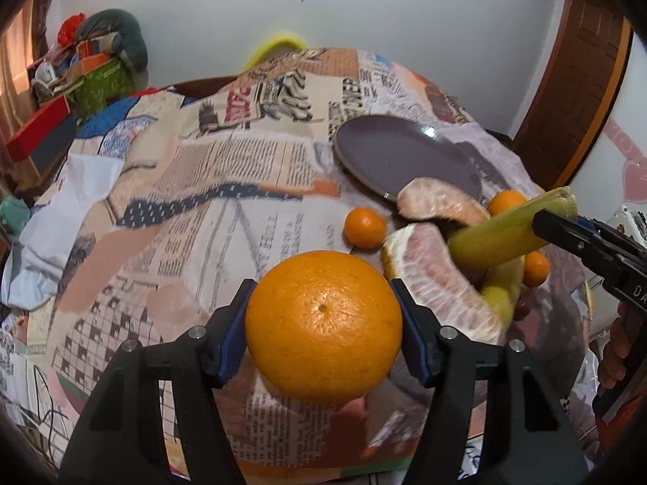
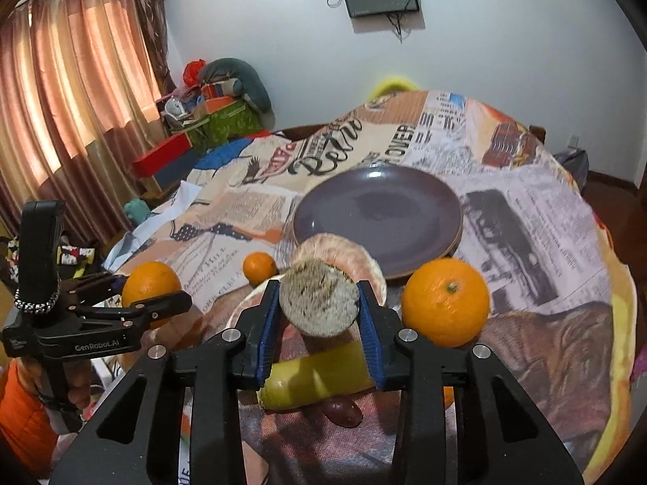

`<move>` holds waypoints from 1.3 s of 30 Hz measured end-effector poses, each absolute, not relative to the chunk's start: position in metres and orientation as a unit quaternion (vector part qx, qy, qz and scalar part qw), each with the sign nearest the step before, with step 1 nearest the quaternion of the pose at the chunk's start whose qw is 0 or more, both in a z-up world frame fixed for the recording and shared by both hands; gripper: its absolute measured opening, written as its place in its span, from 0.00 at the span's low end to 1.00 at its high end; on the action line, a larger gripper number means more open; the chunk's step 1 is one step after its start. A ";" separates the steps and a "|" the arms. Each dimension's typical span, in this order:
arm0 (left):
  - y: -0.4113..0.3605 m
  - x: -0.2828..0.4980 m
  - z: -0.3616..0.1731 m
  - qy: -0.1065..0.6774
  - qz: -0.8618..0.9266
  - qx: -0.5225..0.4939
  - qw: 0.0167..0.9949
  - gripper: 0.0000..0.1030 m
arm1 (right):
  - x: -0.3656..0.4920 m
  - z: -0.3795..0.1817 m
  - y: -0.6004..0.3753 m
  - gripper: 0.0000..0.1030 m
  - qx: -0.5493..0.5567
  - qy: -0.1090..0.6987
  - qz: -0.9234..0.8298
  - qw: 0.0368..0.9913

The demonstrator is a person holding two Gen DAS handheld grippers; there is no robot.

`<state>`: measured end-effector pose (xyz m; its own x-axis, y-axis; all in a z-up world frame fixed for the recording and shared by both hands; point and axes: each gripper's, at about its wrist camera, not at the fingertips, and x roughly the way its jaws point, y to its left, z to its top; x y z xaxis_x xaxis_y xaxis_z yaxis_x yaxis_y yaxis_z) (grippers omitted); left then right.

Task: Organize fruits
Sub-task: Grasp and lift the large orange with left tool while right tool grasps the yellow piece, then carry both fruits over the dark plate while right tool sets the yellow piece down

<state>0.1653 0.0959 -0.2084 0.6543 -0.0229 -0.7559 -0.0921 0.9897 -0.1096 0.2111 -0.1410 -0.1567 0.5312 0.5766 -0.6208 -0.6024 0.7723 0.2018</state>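
Left wrist view: large orange (image 1: 323, 325) pinched in the left claw (image 1: 323, 315) above the patterned bed cover (image 1: 202, 186). Right claw (image 2: 319, 307) clamps a banana stem (image 2: 319, 297). Purple plate (image 2: 378, 218) lies beyond, a second orange (image 2: 445, 301) just beside it.

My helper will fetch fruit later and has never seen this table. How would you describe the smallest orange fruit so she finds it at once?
Start at the purple plate on the newspaper-print cloth. Just off the plate's near left edge, beside the peeled pomelo pieces, lies the small tangerine on the cloth. It is far smaller than the free big orange, and no gripper holds it.
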 end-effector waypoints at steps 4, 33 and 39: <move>0.092 0.170 -0.194 0.399 0.012 -0.061 0.915 0.62 | 0.211 -0.150 -0.143 0.32 -0.015 0.336 0.335 0.880; 0.065 0.266 -0.138 0.336 -0.025 -0.050 0.940 0.62 | 0.256 -0.105 -0.166 0.32 -0.030 0.266 0.296 0.917; 0.063 0.296 -0.156 0.355 -0.028 -0.042 0.933 0.62 | 0.273 -0.118 -0.162 0.32 -0.045 0.283 0.296 0.911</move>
